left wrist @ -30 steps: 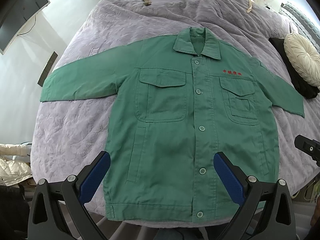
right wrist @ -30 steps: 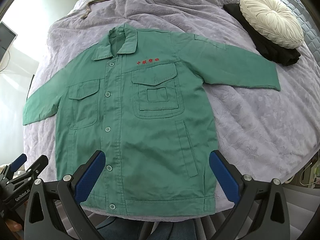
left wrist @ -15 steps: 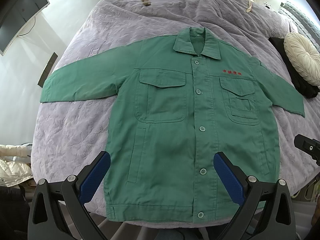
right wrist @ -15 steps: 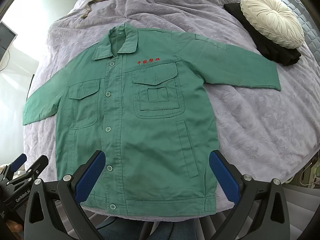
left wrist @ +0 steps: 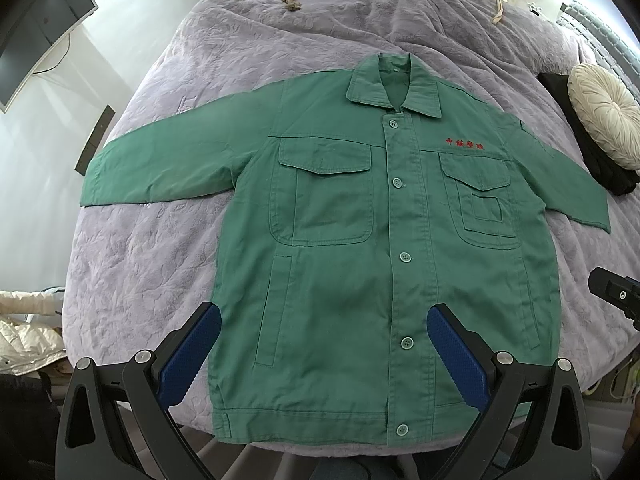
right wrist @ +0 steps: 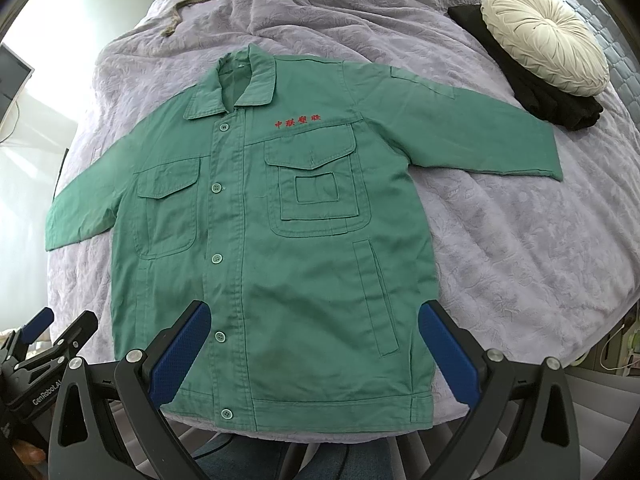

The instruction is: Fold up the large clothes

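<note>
While the jacket (left wrist: 360,264) is lying flat and buttoned on the bed (left wrist: 160,240), the left gripper (left wrist: 324,344) is being held wide apart, empty, above its hem. Seen by the right gripper (right wrist: 314,344), likewise spread, soft limp cloth is probably best being taken at a sleeve (right wrist: 472,136); a cushion (right wrist: 544,40) is lying just beyond the cuff.

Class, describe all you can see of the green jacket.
The jacket is green woven cloth, laid flat and face up on the purple bedspread, buttoned shut, collar at the far end, sleeves spread out sideways. It has two flap chest pockets, two slit pockets, a hem band and red embroidered characters on one breast. Both grippers hover open above its hem; neither touches it.
</note>
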Action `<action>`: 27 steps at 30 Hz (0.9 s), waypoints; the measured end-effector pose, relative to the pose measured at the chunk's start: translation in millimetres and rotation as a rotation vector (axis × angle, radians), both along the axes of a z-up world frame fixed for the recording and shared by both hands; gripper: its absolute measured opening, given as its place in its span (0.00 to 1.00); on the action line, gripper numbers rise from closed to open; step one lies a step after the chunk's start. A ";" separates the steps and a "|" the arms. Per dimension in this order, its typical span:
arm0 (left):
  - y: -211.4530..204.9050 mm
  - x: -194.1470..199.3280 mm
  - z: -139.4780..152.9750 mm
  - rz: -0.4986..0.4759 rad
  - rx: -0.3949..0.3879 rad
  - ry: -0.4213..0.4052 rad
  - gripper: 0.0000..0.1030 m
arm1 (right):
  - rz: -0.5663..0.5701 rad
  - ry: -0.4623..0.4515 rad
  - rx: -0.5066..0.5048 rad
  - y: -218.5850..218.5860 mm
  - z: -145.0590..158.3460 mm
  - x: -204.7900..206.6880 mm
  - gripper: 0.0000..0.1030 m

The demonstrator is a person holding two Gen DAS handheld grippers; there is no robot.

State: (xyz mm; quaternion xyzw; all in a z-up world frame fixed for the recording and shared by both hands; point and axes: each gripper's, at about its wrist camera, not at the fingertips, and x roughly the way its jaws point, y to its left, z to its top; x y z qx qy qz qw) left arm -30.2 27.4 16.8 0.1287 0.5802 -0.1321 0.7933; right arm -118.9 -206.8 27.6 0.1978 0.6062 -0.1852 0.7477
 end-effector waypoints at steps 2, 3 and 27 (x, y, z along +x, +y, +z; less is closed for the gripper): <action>0.2 0.2 0.0 0.000 0.000 0.000 1.00 | 0.001 0.000 0.000 0.1 -0.1 0.1 1.00; 0.1 0.7 -0.4 0.000 0.000 0.000 1.00 | 0.000 0.000 0.000 -0.3 0.0 0.4 1.00; 5.6 15.3 -17.3 0.004 -0.012 0.047 1.00 | 0.001 0.026 0.029 -2.5 -13.9 20.6 1.00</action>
